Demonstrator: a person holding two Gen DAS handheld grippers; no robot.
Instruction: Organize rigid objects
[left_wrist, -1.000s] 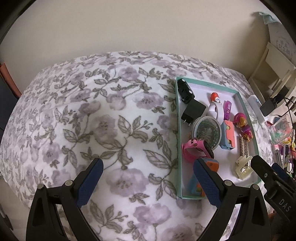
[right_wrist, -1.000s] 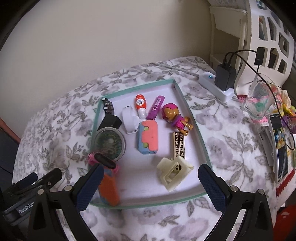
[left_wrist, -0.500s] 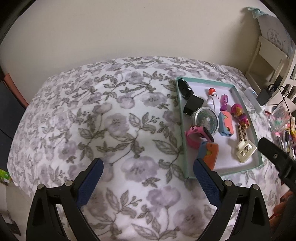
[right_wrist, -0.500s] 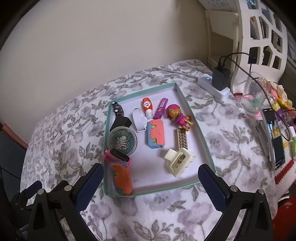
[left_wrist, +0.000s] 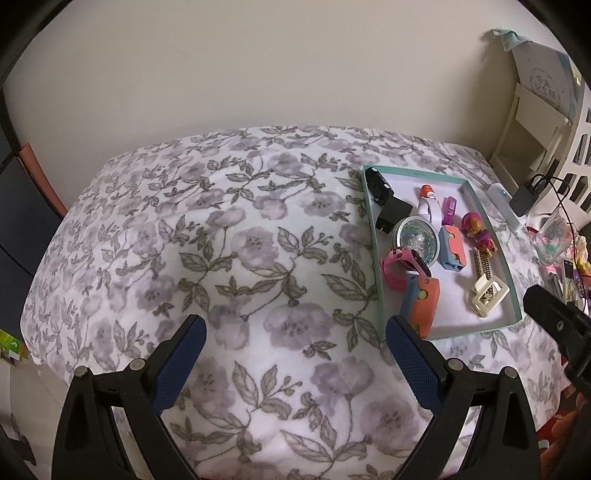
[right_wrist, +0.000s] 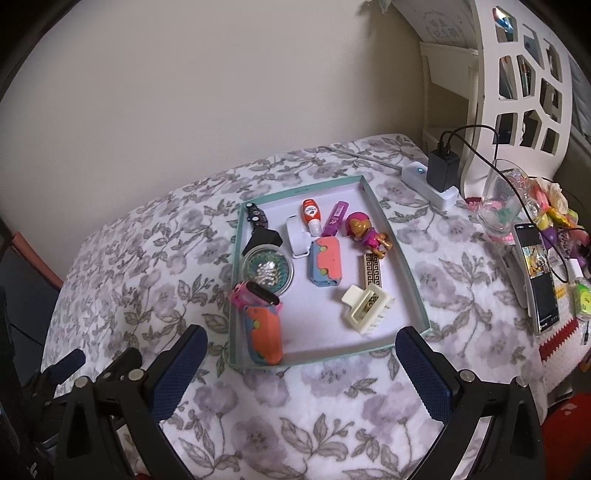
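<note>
In the left wrist view, the left gripper (left_wrist: 295, 345) hangs above the flowered cloth (left_wrist: 207, 258) that covers the desk, with its two blue-padded fingers spread wide and nothing between them. The teal tray (left_wrist: 373, 236) lies toward the right edge of the desk. Inside it, a black toy car (left_wrist: 379, 183) sits in the far left corner, a black charger plug (left_wrist: 391, 215) is just beside it, and a round clear case (left_wrist: 416, 240) comes next along the left wall. A pink watch (left_wrist: 404, 266) touches that case, and an orange and blue case (left_wrist: 423, 306) lies in the near left corner. The tip of the right gripper (left_wrist: 554, 325) shows at the right side of this view.

In the right wrist view, the right gripper (right_wrist: 299, 354) is held before the near edge of the tray (right_wrist: 417, 291), fingers far apart and empty. A cream hair clip (right_wrist: 364, 306) rests near the near right corner, partly over a gold patterned bar (right_wrist: 372, 267). A toy figure (right_wrist: 364, 230) in pink lies by the right wall. A white power strip (right_wrist: 428, 182) with a black adapter (right_wrist: 443, 166) stands at the far right corner of the desk, and a phone (right_wrist: 537, 273) lies along the right edge.
</note>
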